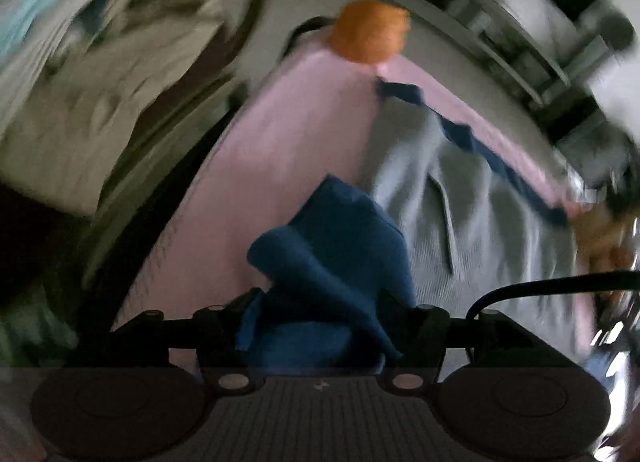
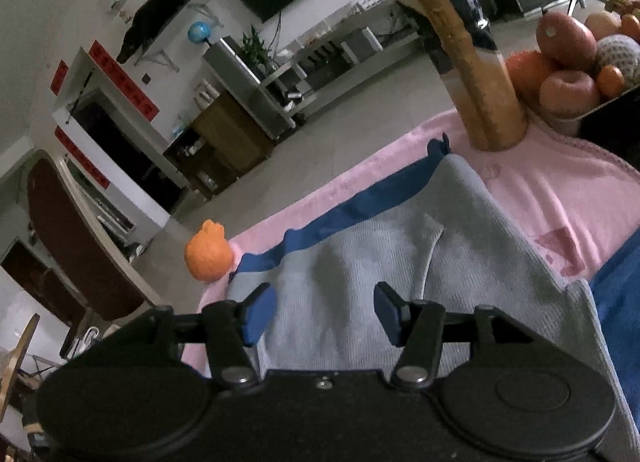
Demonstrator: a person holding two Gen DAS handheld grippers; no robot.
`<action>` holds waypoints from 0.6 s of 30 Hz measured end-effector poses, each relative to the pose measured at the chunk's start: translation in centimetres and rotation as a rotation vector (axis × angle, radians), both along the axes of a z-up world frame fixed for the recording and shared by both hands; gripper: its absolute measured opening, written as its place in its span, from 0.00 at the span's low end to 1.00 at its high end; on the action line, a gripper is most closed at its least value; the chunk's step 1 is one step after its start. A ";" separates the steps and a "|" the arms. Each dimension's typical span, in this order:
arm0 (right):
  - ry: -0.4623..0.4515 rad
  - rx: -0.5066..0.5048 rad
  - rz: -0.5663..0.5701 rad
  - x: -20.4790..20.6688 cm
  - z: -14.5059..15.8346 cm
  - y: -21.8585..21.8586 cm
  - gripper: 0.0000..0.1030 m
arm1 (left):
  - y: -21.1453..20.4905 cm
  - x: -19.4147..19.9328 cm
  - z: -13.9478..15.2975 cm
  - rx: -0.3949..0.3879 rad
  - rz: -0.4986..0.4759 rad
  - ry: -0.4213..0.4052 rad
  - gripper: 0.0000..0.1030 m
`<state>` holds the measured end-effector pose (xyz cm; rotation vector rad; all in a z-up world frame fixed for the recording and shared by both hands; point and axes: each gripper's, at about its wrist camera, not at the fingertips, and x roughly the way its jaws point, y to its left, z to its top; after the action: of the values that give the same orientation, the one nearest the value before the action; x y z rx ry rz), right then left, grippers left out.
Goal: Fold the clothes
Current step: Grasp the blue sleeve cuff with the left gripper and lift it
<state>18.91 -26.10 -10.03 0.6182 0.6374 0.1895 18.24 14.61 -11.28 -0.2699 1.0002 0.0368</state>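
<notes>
The grey garment (image 2: 400,262) lies spread on the pink cloth (image 2: 560,197) that covers the tabletop. A dark blue band (image 2: 352,205) runs along the garment's far edge. A dark blue fold of fabric (image 1: 332,262) rises in a bunch at the garment's near side, just in front of the left claw (image 1: 320,318).

Left claw: the jaws stand apart, with the blue fold between them. The view is blurred by motion, so it appears the fingers do not press on the fabric, though contact cannot be ruled out.

Right claw (image 2: 324,314): released. Both blue-tipped fingers (image 2: 258,314) are spread over the grey garment, with nothing gripped between them.

Surrounding items: an orange fruit-shaped object (image 2: 208,254) sits at the far corner of the pink cloth, near the end of the blue band. An upright tan object (image 2: 472,61) stands on the cloth beyond the garment. A container of fruit (image 2: 576,61) sits just beside it. In the left wrist view, a beige heap of cloth (image 1: 112,81) lies well apart from the pink cloth
</notes>
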 end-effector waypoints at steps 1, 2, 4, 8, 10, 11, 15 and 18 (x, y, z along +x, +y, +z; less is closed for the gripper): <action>-0.019 -0.015 -0.015 -0.1 0.4 -0.1 0.52 | -1.1 -0.4 0.5 0.132 -0.055 -0.028 0.62; -0.049 -0.042 -0.038 -0.4 0.9 -0.3 0.52 | -2.2 -0.8 0.9 0.274 -0.088 -0.065 0.63; -0.099 -0.086 -0.086 -0.8 1.8 -0.8 0.52 | -3.9 -1.6 1.0 0.502 -0.108 -0.136 0.71; -0.128 -0.075 -0.175 -1.2 2.6 -2.7 0.52 | -4.3 -2.4 1.6 0.528 -0.142 -0.211 0.69; -0.128 -0.037 -0.220 -1.2 2.7 -4.1 0.52 | -5.9 -4.6 2.7 0.538 -0.306 -0.354 0.67; -0.135 -0.033 -0.243 -1.3 2.8 -4.8 0.52 | -6.6 -6.0 3.1 0.522 -0.392 -0.423 0.67; -0.168 -0.032 -0.342 -1.7 3.0 -7.5 0.53 | -9.7 -9.0 1.6 0.763 -0.548 -0.548 0.59; -0.176 -0.020 -0.384 -1.9 3.0 -8.8 0.54 | -10.9 -8.5 0.0 0.945 -0.527 -0.517 0.57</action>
<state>17.04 -34.94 -7.03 0.6845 0.3412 -0.1209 9.73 3.72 -11.31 0.8171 0.4295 -0.0409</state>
